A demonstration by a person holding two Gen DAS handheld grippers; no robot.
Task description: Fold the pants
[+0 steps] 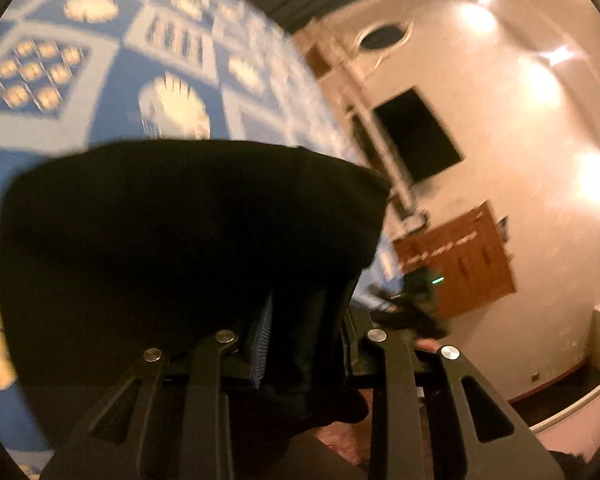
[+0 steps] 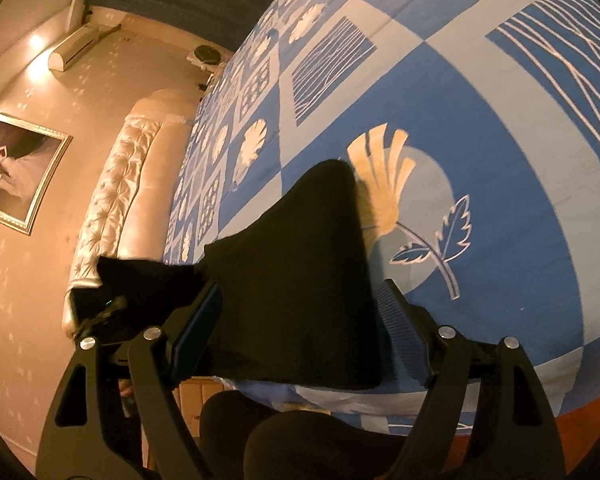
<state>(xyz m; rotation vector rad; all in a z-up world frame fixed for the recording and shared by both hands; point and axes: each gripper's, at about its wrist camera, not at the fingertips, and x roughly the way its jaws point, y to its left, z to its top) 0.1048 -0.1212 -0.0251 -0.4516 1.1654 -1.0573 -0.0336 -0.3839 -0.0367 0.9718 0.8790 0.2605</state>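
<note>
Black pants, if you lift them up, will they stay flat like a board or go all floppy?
Probably floppy: the black pants already sag in a soft peak over the bedspread. Likely light too, since the left gripper seems to lift a big bunch with one pinch. They shouldn't roll or break.

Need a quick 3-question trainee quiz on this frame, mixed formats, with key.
1. True or false: the left gripper is shut on the black pants.
2. The right gripper has its fingers: A) spread, with cloth between them; B) pinched tight on a sock; C) out of view.
3. Fill in: the pants lie over a blue patterned ______.

Key: 1 true; 2 A; 3 bedspread.
</note>
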